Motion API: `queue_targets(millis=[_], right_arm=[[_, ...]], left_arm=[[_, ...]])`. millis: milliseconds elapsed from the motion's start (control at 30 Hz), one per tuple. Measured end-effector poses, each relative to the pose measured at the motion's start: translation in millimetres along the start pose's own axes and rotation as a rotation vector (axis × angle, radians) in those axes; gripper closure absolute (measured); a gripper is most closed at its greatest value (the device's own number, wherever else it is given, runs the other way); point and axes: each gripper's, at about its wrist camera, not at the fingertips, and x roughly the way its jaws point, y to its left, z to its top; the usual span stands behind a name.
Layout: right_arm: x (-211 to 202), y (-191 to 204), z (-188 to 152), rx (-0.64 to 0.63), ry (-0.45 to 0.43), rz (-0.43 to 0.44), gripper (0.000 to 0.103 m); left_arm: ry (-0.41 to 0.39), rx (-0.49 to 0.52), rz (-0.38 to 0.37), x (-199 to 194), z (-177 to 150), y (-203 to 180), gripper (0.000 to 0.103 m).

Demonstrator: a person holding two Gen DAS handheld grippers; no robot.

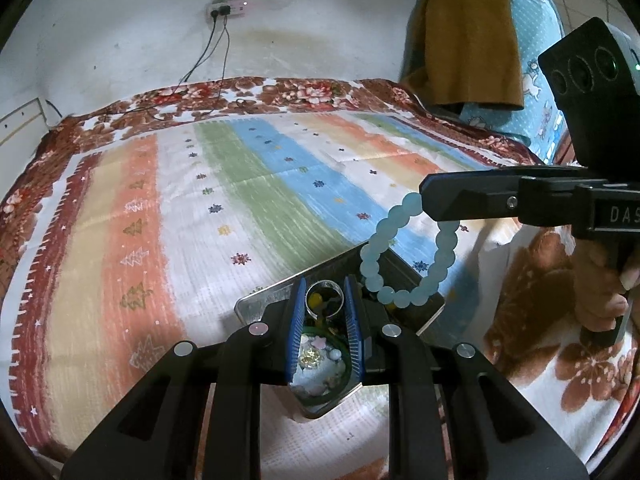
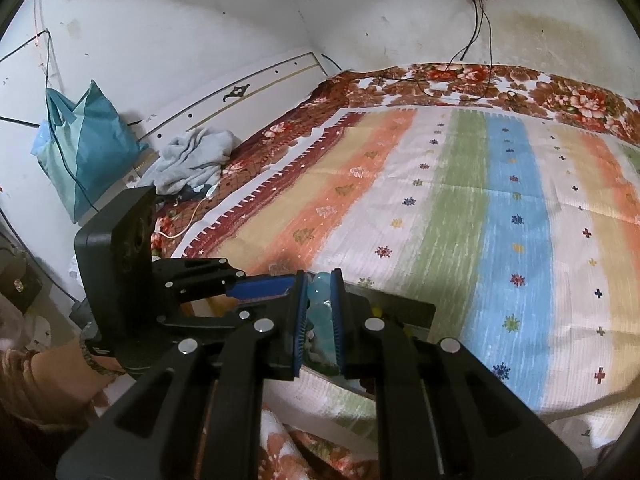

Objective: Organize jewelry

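Note:
My left gripper [image 1: 324, 292] is shut on a silver ring [image 1: 325, 295] and holds it over an open jewelry box [image 1: 430, 312] with several small trinkets inside. My right gripper [image 1: 422, 200] enters the left wrist view from the right, shut on a pale blue bead bracelet [image 1: 408, 254] that hangs above the box. In the right wrist view the bracelet beads [image 2: 320, 300] sit pinched between the blue pads of the right gripper [image 2: 319, 280], with the box [image 2: 416, 312] just beyond. The left gripper [image 2: 260, 286] shows at left there.
The box lies on a striped cloth [image 1: 240, 200] over a floral blanket [image 1: 280, 92] on a bed. A person in brown and blue [image 1: 480, 40] sits at the back right. A teal bag [image 2: 80, 148] and crumpled cloth [image 2: 192, 160] lie left of the bed.

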Motion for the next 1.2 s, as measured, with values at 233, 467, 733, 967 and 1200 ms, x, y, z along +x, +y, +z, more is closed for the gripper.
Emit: queue_targets(millis=[233, 467, 733, 967, 1200], right_arm=[[2, -3, -3, 0.012, 0.007, -0.013, 0.089], [-13, -20, -4, 0.090, -0.058, -0.055, 0.054], [-25, -16, -15, 0.105, -0.074, -0.057, 0.027], [-36, -6, -27, 0.098, -0.108, -0.115, 0.009], [-44, 8, -42, 0.090, -0.129, -0.182, 0.005]], left_arm=[[0.023, 0.003, 0.007, 6, -1, 1, 0.081], [0.023, 0.000, 0.025, 2, -3, 5, 0.052], [0.012, -0.020, 0.042, -9, -7, 8, 0.034], [-0.016, -0.039, 0.096, -21, -13, 8, 0.019], [-0.038, -0.036, 0.112, -30, -20, 2, 0.006]])
